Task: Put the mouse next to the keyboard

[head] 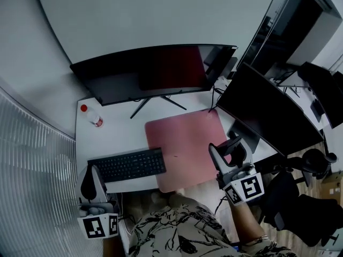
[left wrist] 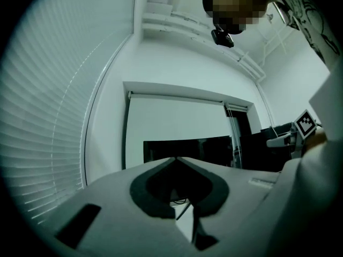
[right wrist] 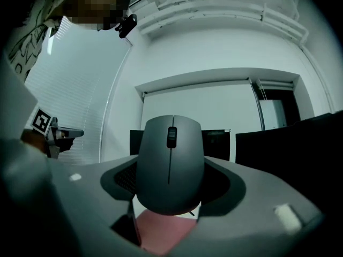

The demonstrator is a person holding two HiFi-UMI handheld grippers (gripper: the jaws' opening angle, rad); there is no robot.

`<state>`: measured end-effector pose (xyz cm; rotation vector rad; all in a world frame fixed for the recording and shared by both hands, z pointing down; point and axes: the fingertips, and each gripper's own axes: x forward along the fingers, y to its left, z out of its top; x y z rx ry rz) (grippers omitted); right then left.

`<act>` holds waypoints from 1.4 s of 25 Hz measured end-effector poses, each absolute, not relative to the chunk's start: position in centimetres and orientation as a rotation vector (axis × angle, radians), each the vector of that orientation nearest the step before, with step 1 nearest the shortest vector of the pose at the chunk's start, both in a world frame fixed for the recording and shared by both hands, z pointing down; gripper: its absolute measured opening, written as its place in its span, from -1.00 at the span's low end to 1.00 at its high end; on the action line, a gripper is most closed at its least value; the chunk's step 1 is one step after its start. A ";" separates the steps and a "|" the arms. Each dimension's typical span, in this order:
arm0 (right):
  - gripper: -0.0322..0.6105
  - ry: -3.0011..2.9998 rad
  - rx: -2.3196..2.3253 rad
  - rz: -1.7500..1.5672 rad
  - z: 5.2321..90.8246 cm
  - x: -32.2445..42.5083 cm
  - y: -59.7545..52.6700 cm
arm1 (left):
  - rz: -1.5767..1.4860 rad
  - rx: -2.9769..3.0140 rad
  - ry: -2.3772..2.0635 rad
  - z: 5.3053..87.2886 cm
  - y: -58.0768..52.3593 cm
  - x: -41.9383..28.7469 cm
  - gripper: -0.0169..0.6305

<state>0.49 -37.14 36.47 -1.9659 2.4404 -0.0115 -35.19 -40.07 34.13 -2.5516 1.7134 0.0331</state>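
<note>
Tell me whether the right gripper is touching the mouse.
Touching. The right gripper view shows the right gripper with its jaws pressed against both sides of the mouse, holding it clear of the pink mat.

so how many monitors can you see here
2. A wide monitor stands at the back of the desk, behind the keyboard. A second monitor stands angled at the desk's right end. Dark shapes farther right could be more; too unclear to tell.
</note>
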 end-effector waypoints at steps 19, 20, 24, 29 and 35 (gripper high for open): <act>0.06 2.651 -1.860 -0.330 46.3 -3.2 -40.6 | -0.009 -2.524 1.802 36.0 -39.7 -34.7 -0.96; 0.07 2.661 -1.862 -0.358 47.2 -3.4 -40.7 | -0.014 -2.525 1.805 36.1 -39.6 -34.8 -0.96; 0.07 2.676 -1.884 -0.462 50.6 -4.0 -41.4 | -0.046 -2.528 1.807 36.4 -39.4 -35.0 -0.96; 0.07 2.706 -1.926 -0.588 55.7 -4.8 -42.3 | -0.059 -2.541 1.807 37.1 -39.5 -35.0 -0.96; 0.07 2.823 -1.976 -0.721 62.9 -5.9 -42.8 | -0.086 -2.548 1.806 37.9 -39.4 -35.0 -0.96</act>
